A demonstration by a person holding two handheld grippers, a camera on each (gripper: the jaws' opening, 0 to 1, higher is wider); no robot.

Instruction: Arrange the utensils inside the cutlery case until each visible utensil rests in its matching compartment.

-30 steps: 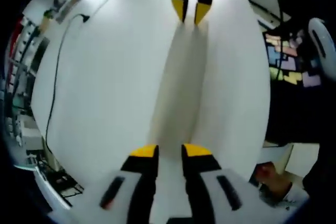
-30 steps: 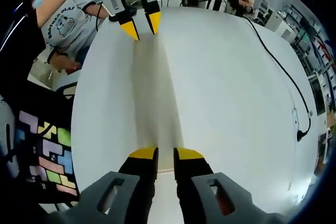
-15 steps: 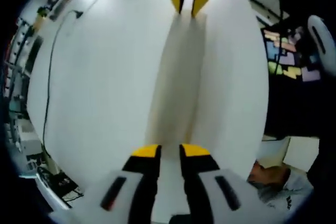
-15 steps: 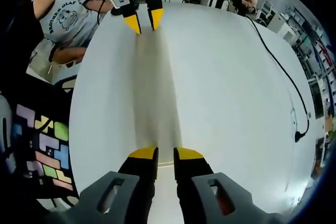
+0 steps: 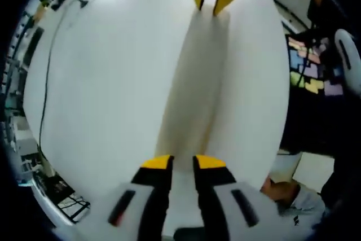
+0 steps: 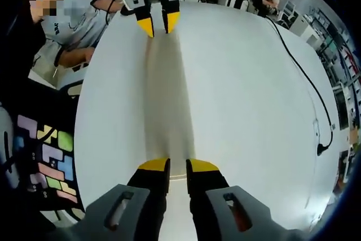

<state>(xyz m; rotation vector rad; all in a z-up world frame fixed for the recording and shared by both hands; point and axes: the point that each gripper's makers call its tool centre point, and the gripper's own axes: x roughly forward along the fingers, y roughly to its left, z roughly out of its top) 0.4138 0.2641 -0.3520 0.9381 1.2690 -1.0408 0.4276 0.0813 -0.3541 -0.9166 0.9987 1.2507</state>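
Note:
A long, narrow cream cutlery case (image 5: 194, 83) stretches over the white table (image 5: 113, 83) between my two grippers. My left gripper (image 5: 182, 162) has its jaws nearly together on the near end of the case. At the far end is my right gripper (image 5: 213, 1), its yellow tips close together. In the right gripper view the same case (image 6: 166, 100) runs from my right gripper (image 6: 178, 166), shut on its near end, up to my left gripper (image 6: 158, 25). The case's inside is hidden.
A black cable (image 6: 304, 77) crosses the right part of the table (image 6: 242, 94) and shows as a cable (image 5: 48, 83) along the left edge in the left gripper view. A person in a grey shirt (image 6: 73, 26) sits beyond the table. Coloured floor tiles (image 6: 51, 167) lie below its edge.
Both views have shifted slightly over the table while the case and the opposite gripper keep their place between the jaws. Neither grip has changed.

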